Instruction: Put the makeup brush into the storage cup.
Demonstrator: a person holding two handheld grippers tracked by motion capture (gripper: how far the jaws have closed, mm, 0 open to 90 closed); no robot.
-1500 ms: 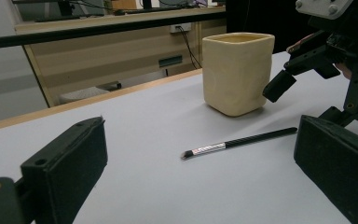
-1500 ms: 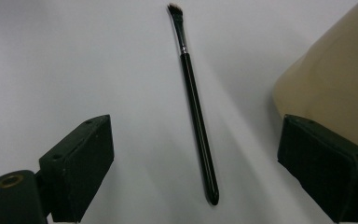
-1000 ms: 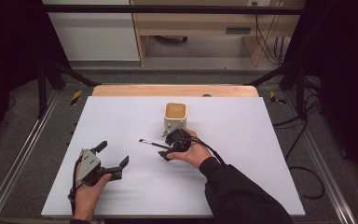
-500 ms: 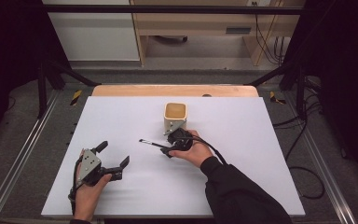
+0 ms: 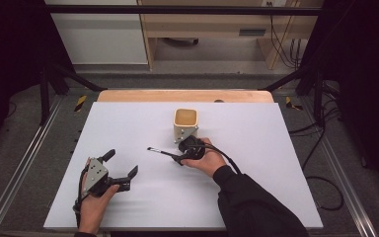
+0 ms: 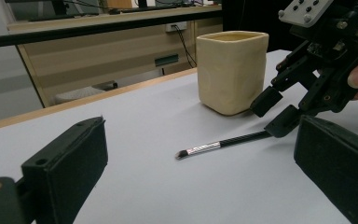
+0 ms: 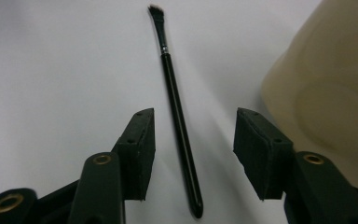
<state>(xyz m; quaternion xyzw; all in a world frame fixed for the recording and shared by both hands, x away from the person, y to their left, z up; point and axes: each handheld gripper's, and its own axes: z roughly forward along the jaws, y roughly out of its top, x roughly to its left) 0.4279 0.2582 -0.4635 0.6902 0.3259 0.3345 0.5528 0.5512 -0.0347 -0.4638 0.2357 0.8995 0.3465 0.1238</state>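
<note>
Little had moved since earlier frames; right gripper (image 5: 181,154) barely shifted. Left gripper (image 5: 123,170) rested on worktop (image 5: 128,123), jaws wide (empty). Brush (image 7: 177,112) lay flat between right jaws, wide, untouched, beside cream cup (image 5: 185,123).

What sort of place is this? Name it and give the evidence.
Probably a lab or recording workstation, not a home: a white table inside a metal frame, loose cables on the floor, and a person working a hand-held gripper in each hand.
</note>
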